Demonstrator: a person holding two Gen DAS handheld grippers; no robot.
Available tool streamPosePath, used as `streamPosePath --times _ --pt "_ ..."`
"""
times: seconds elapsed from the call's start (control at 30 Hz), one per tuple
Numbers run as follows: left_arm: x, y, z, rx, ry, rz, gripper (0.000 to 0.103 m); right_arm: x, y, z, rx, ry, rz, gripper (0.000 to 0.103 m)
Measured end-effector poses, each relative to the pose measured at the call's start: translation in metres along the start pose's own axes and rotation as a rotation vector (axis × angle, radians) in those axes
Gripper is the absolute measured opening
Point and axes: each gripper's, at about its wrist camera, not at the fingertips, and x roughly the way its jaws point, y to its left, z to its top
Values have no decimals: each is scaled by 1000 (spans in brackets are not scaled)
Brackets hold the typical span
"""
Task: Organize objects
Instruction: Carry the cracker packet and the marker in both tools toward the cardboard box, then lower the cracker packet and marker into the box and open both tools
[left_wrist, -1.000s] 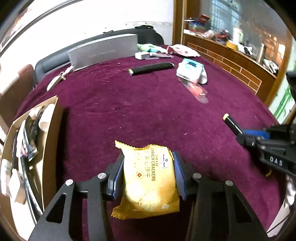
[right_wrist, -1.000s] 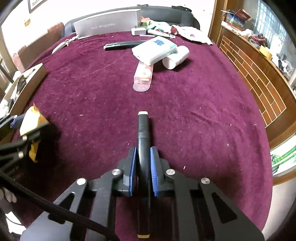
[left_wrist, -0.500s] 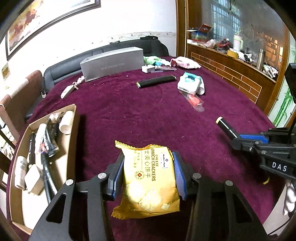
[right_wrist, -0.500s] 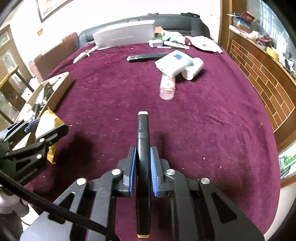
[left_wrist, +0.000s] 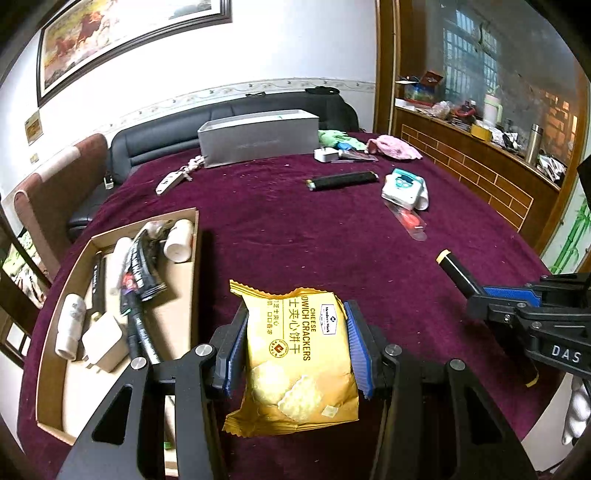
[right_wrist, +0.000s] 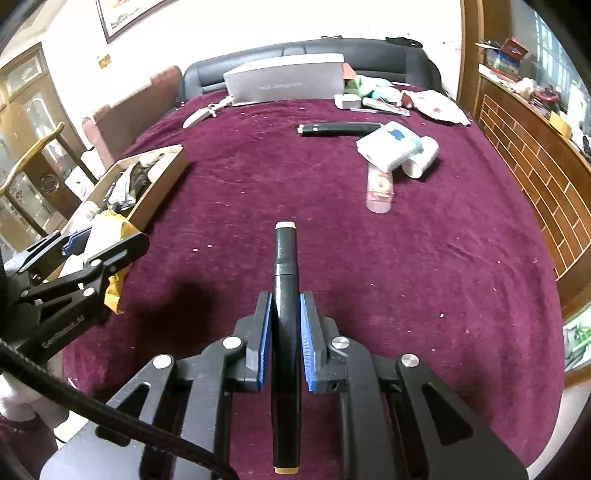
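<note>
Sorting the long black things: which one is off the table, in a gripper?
The black marker with cream end caps, clamped in the right gripper; the longer black stick lies on the cloth far behind.

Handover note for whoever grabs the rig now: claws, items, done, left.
Left claw: shut on the cracker packet, held above the cloth beside the cardboard box.
Right claw: shut on the black marker, also off the table.
Done: box already holds bottles, a charger, pens.
Left: drop both items in the box, then fetch the tissue pack, white bottle, black tube.
</note>
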Motion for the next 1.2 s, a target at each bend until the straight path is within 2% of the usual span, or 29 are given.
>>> streamPosePath --times 0.9,1.2 --pt "-33 82 -21 -175 -68 46 42 -6 103 22 -174 -33 89 12" --pt "-63 142 -32 -287 -123 110 43 -16 140 37 -263 -75 129 12"
